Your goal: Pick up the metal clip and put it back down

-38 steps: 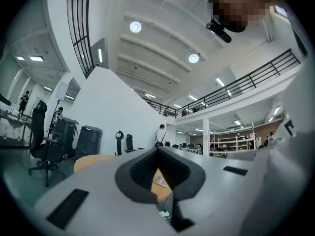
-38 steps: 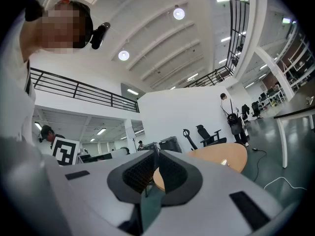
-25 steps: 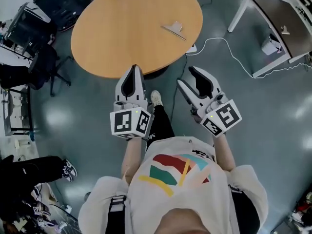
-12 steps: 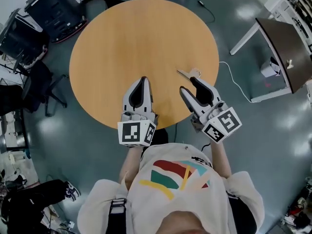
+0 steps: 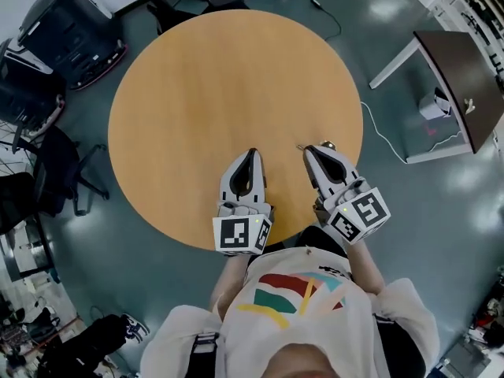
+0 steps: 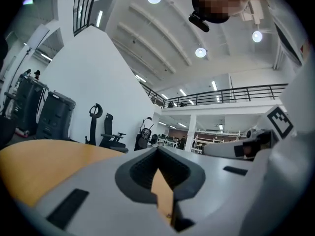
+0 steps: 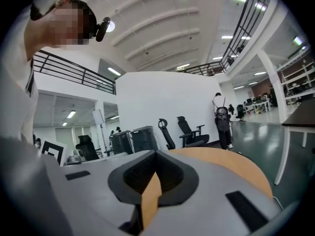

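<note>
From the head view I see a round wooden bench (image 5: 197, 93) filling the middle of the frame, its top bare except near the lower right edge. The left gripper (image 5: 252, 153) lies over the bench at lower centre with its jaws together and nothing in them. The right gripper (image 5: 315, 151) sits just right of it, and its jaws have just been closing. The metal clip (image 5: 326, 145) shows as a small bright piece on the bench right at those tips; I cannot tell whether they pinch it. Around the bench is a glossy grey-green floor (image 5: 409, 235). Black cases (image 5: 63, 30) stand at upper left, a dark side table (image 5: 465, 77) on white legs at upper right, and a white cable (image 5: 386, 140) trails between that table and the bench.

In the left gripper view the left gripper (image 6: 157, 149) has its tips touching, with only a sliver of bench wood visible through the gap behind them. Office chairs (image 6: 106, 132) stand along a white wall, beneath a railed balcony (image 6: 231, 95) and round ceiling lights (image 6: 200, 52).

In the right gripper view the right gripper (image 7: 156, 152) also has its tips meeting, and I see no clip between them here. The bench curves off to the right. A person with a backpack (image 7: 222, 114) stands on the floor beyond.
</note>
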Demonstrator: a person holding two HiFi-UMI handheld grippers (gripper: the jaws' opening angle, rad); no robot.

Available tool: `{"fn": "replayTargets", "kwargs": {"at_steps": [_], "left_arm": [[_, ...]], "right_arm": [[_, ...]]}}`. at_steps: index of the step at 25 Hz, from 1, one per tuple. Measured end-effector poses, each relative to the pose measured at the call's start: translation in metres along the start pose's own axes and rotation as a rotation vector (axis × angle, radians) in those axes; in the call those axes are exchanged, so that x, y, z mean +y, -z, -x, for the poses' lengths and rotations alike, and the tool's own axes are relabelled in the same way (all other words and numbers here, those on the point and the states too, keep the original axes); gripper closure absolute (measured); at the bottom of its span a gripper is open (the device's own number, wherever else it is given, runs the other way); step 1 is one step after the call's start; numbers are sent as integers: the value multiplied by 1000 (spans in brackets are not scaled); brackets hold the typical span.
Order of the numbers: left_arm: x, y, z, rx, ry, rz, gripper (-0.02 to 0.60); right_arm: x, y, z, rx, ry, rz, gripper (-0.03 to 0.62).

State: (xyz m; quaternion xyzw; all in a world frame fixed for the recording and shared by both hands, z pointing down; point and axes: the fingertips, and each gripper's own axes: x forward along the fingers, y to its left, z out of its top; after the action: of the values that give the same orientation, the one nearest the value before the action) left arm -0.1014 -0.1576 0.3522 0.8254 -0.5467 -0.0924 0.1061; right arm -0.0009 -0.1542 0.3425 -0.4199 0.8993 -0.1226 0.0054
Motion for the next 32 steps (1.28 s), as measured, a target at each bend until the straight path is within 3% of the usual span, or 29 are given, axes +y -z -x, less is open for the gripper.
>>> {"fn": "replayTargets", "kwargs": {"at_steps": [4,12,14,16,23,28,32], "left_arm": [[-5,13,-23,13,-19,18,540],[-14,13,-47,33,-58,-31,540],[-25,26,-55,55,-60,-35,540],[-33,40,-68,81,-57,-28,540],[-52,102,-111,216,-31,-21,538],[-62,152,-128,303,-54,-95,538],[-77,202,-152,374,-51,-104,538]], "right_arm": [[-39,-7,10,-25,23,-23,580],[-93,-15,6,-34,-12,8,570],[-117,-4,9,-12,-10,-10,395],[-142,12,11,16,-10,-30,364],[-221,115,24,208,37,-178,364],[-239,196,31,381,-50,-266,365],[-273,231,31,408,-89,-325,365]]}}
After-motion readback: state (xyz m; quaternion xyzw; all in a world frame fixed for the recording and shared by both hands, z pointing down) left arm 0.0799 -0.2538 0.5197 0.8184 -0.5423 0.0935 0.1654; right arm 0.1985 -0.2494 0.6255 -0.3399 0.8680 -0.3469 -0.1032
